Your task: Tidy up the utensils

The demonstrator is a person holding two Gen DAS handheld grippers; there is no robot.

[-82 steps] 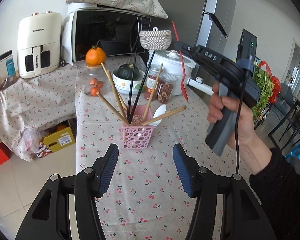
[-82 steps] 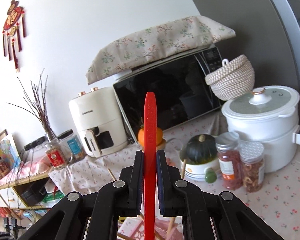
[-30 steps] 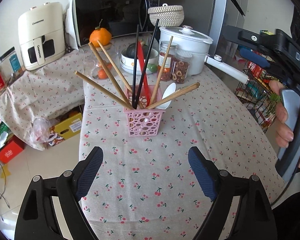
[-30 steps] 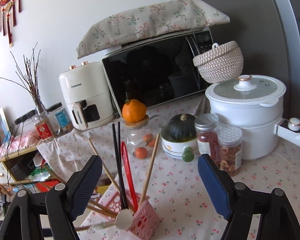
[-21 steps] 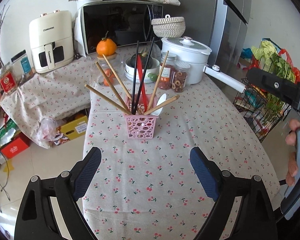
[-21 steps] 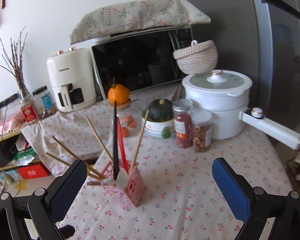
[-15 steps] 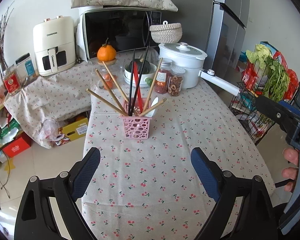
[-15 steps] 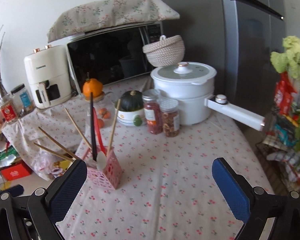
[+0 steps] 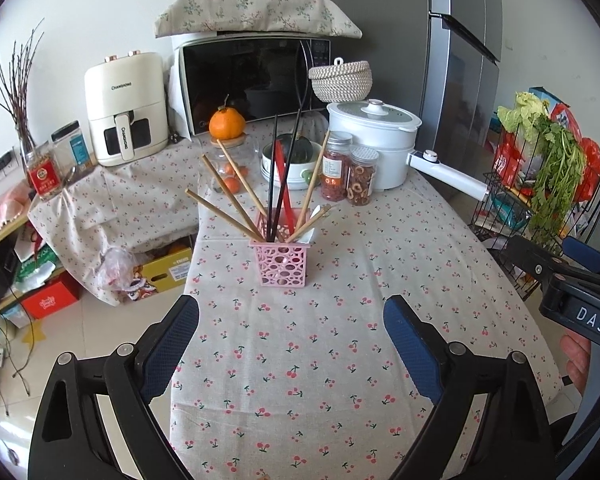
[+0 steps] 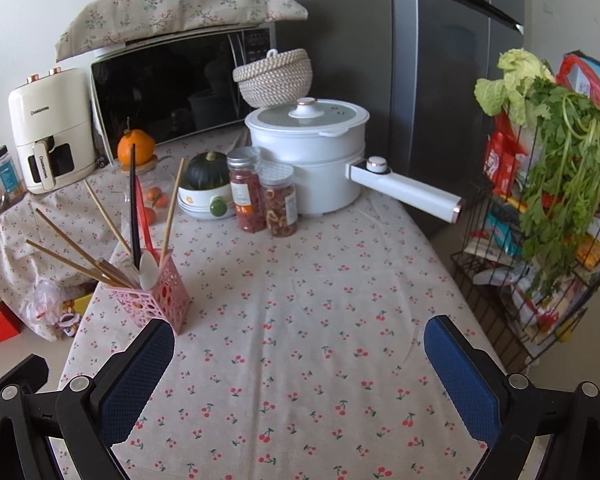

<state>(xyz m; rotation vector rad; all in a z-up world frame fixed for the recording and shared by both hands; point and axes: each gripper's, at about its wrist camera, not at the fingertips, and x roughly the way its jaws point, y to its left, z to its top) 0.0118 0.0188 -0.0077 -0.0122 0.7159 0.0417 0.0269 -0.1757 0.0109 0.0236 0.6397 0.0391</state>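
Observation:
A pink lattice utensil holder stands on the cherry-print table; it also shows in the right wrist view. It holds several wooden chopsticks, two black chopsticks, a red utensil and a white spoon. My left gripper is open and empty, well short of the holder. My right gripper is open and empty, to the right of the holder; its body shows at the left view's right edge.
At the table's far end stand a white pot with a long handle, two spice jars, a bowl with a squash, an orange, a microwave and an air fryer. A wire rack with greens stands right.
The right gripper opened and left the red utensil in the holder. Both grippers then pulled back from the holder, which now looks smaller and farther away.

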